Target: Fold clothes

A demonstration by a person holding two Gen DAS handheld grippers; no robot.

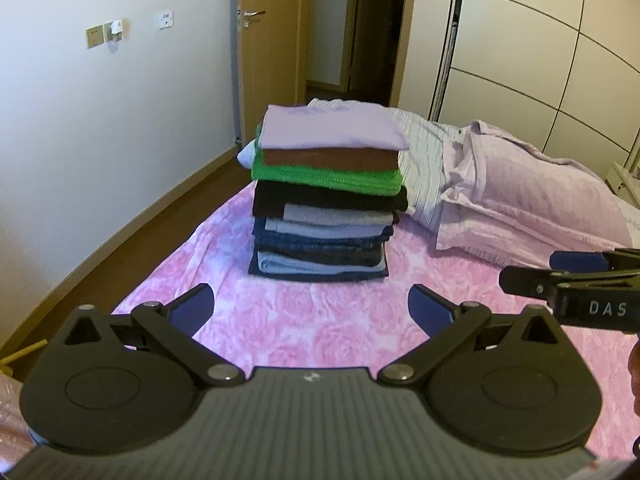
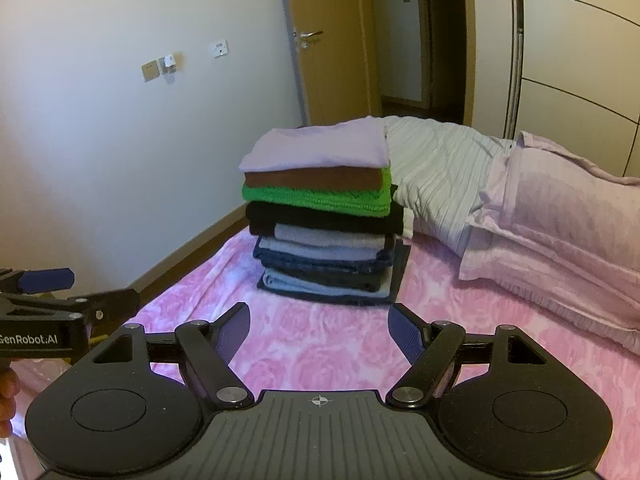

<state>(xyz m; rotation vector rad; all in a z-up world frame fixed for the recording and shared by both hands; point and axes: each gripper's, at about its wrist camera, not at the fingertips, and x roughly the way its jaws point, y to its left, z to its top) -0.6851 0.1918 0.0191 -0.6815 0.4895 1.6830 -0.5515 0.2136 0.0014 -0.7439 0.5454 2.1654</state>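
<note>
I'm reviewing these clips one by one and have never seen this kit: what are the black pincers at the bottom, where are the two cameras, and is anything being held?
No robot: a person carries a handheld two-finger gripper in each hand, each with a fisheye camera looking along its fingers. One picture is from the left gripper, the other from the right gripper; each shows the other at its edge. Both are open and hold nothing. Ahead, on the pink bedspread, stands a stack of folded clothes, lilac on top, beside pillows.

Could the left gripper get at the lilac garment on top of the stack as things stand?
Probably yes: the left gripper is open and empty, only bare pink bedspread lies before the stack, and the lilac garment sits uncovered on top.
</note>
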